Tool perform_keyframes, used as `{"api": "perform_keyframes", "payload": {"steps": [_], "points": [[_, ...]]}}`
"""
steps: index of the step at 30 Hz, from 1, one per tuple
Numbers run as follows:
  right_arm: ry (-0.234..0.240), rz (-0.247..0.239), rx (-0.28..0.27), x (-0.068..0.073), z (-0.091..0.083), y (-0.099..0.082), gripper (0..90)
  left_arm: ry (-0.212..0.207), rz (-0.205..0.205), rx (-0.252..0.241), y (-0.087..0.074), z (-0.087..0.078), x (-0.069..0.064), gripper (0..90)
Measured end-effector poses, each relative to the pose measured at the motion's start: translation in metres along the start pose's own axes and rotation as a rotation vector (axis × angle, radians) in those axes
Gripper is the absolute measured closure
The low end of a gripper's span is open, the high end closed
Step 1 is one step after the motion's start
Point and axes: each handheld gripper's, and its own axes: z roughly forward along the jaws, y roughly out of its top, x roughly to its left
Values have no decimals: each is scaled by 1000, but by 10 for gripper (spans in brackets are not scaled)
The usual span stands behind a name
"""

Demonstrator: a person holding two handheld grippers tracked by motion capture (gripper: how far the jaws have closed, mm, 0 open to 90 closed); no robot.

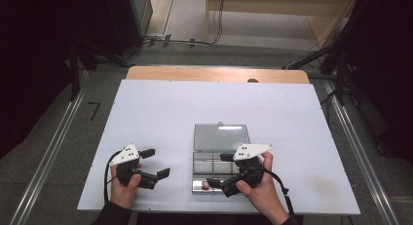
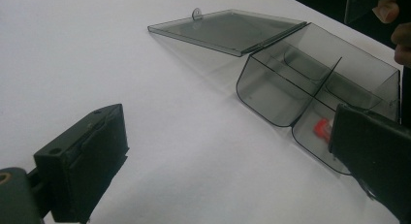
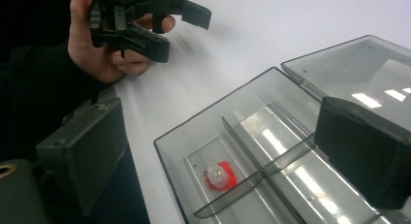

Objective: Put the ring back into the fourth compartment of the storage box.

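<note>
Right claw point(image 1: 217, 170) hangs with its jaws spread wide and nothing between them over the near left compartment of a clear smoky box point(image 1: 220, 172), where a small red piece point(image 3: 220, 177) lies on the bottom; the left claw point(image 1: 159, 162), also released and empty, hovers over bare white tabletop point(image 1: 160, 113) well to the box's left. Farther off, the box's lid point(image 1: 221, 137) lies flat and open, a wooden strip point(image 1: 214, 74) edges the tabletop, and beyond are grey floor point(image 1: 53, 152), cables point(image 1: 185, 41) and dark stands point(image 1: 73, 64).

Red piece point(image 2: 322, 128) half hidden behind tool jaw; box point(image 3: 271, 136) cut off by frame edge.
</note>
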Motion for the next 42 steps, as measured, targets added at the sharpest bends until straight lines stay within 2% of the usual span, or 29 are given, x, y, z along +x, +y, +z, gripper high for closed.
{"api": "perform_keyframes", "payload": {"steps": [18,21,42], "points": [[4,10,-5,-14,-10,10,0,-3,2,-2,-1,-1,0,2],[23,2,11,-14,-10,11,0,-4,2,-1,-1,-1,-1,2],[-19,9,-6,-30,-18,21,0,-7,2,0,-1,-1,-1,2]]}}
